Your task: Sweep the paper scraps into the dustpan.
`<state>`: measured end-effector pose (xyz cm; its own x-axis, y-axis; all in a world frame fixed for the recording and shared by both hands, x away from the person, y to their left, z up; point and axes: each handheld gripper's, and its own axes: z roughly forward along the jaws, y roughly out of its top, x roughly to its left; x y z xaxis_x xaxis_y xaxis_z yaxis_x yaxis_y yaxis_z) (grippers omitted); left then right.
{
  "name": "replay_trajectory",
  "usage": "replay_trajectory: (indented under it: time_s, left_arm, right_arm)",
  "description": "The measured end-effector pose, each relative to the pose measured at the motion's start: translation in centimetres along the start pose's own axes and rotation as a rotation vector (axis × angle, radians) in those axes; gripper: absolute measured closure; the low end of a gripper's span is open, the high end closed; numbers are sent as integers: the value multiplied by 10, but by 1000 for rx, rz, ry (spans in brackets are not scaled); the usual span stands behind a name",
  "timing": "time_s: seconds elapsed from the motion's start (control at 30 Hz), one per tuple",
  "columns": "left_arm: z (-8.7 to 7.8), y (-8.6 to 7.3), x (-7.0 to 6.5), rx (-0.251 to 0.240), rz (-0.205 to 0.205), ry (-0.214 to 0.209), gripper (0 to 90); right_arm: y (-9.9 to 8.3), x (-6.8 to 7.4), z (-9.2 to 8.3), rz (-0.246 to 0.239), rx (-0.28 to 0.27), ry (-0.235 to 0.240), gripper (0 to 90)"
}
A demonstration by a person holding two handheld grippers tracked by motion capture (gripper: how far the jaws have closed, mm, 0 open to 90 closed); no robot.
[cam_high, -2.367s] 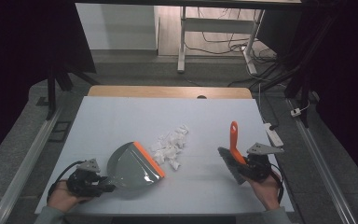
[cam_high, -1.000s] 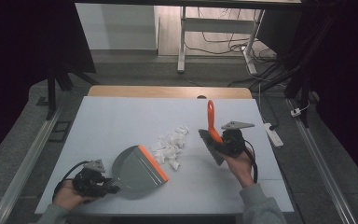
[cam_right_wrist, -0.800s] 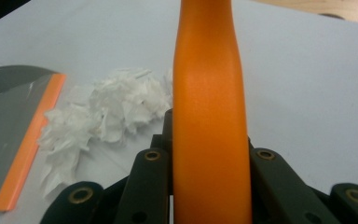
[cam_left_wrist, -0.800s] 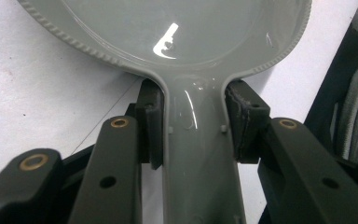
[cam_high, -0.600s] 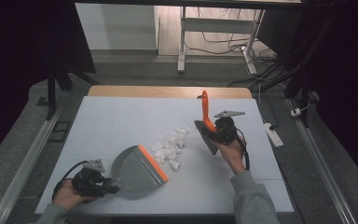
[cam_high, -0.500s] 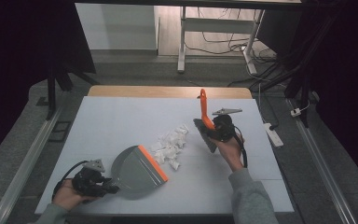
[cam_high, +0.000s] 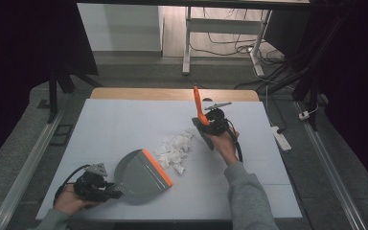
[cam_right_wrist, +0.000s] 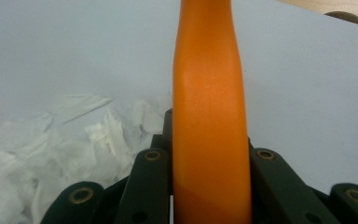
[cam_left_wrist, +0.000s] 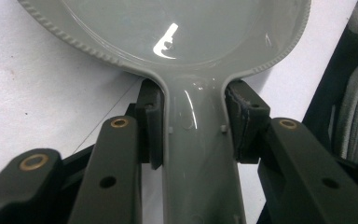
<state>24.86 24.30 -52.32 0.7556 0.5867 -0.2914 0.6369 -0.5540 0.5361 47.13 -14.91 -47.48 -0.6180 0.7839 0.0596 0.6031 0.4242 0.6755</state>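
Note:
A grey dustpan with an orange lip lies at the table's front left, its mouth towards a pile of white paper scraps. My left gripper is shut on the dustpan's handle, one pad on each side. My right gripper is shut on a hand brush with an orange handle that stands upright; the brush's dark head rests just right of the scraps. Up close the orange handle rises between the jaws, with the scraps to its left.
The table has a white top and a wooden strip along its far edge. A white power strip lies on the floor to the right. Metal rails run along both sides.
My right gripper has carried the brush from the table's right side leftwards and farther back, up to the right edge of the scrap pile. The left gripper and dustpan have stayed put.

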Motion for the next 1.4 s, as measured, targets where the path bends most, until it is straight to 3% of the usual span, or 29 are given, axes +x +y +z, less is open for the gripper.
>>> replay_trajectory:
  time_s: [0.47, 0.67, 0.87, 1.23, 1.4]
  left_arm:
    - [-1, -2, 1, -5, -7, 0, 614]
    - [-1, -2, 1, -5, -8, -1, 614]
    - [-1, -2, 1, -3, -9, 0, 614]
    - [-1, -2, 1, -3, -14, 1, 614]
    - [-1, -1, 0, -1, -13, 3, 614]
  right_arm:
    - [18, -1, 40, 28, 115, -38, 768]
    - [18, 5, 45, 39, 119, -2, 770]
    - [17, 17, 47, 19, 132, 28, 770]
    - [12, 50, 46, -77, 142, 78, 770]
    - [9, 58, 44, -78, 134, 117, 770]
